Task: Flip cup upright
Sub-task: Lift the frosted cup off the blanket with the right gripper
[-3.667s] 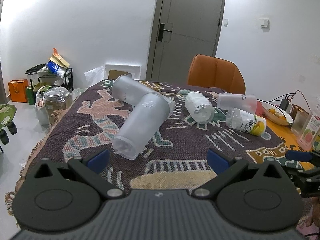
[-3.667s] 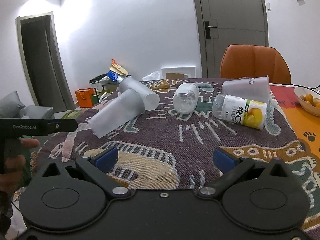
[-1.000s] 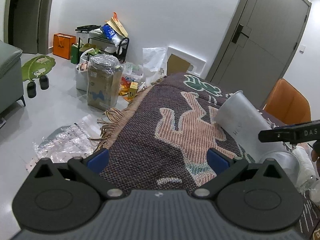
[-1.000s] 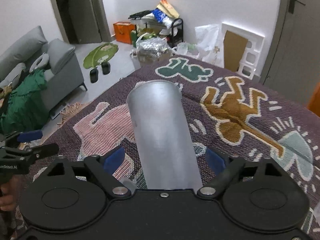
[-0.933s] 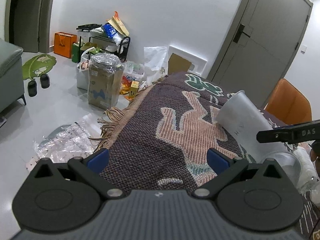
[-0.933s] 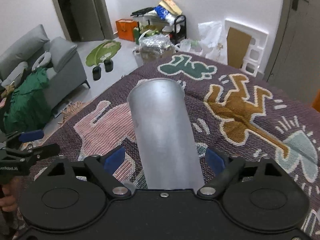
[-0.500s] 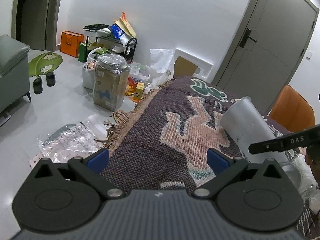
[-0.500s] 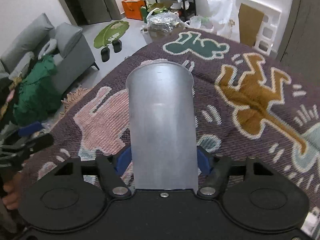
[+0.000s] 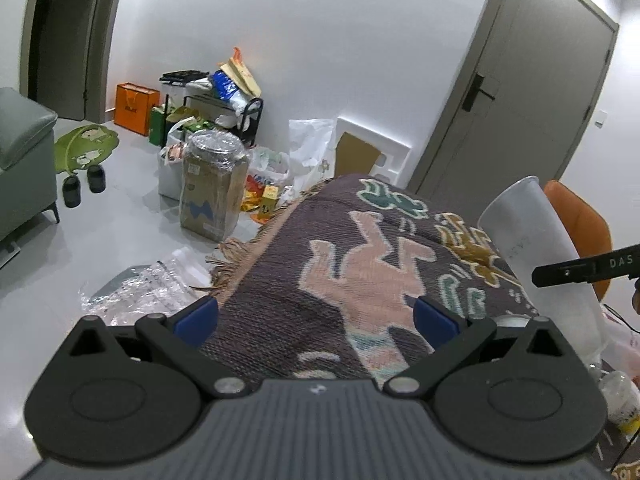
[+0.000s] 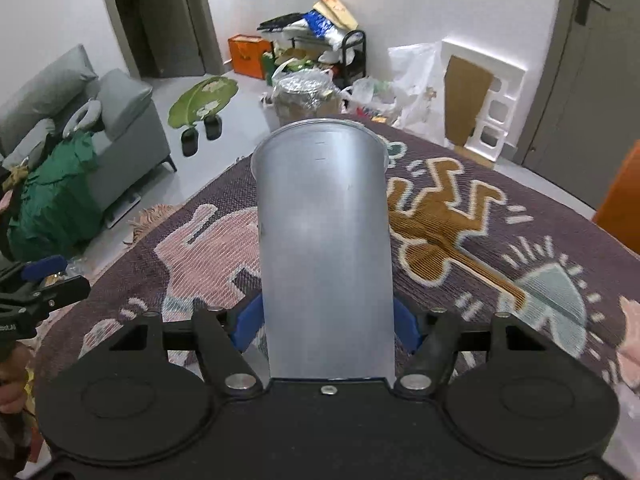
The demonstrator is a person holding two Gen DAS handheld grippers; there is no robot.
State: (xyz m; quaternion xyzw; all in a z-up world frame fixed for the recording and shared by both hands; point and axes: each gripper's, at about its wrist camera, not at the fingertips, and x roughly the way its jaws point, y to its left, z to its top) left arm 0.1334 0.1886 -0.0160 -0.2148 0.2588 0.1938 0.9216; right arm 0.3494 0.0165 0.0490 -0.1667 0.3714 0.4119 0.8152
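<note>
Two blue pads of the right claw (image 10: 326, 322) clamp the cup (image 10: 324, 240) at centre frame for flipping; left claw (image 9: 316, 320) gapes, unused

White walls (image 9: 340, 40) close the room, glare pooling on them. A grey door (image 9: 516, 92) with a dark lever handle stands shut beyond the table's far end, and a dark doorway (image 10: 160, 20) opens in the far left corner. The floor (image 9: 120, 232) is pale and glossy. A grey sofa (image 10: 80, 120) sits along the left wall with a green cloth (image 10: 52, 196) heaped on it. By the wall a black rack (image 10: 344, 52) overflows with bags beside an orange bag (image 9: 136, 108), a wrapped carton (image 9: 212, 188) and white foam packing (image 10: 484, 92). A patterned woven cloth (image 10: 460, 232) covers the table, fringe hanging off its left edge; an orange chair (image 9: 584, 220) stands at the far right corner.
</note>
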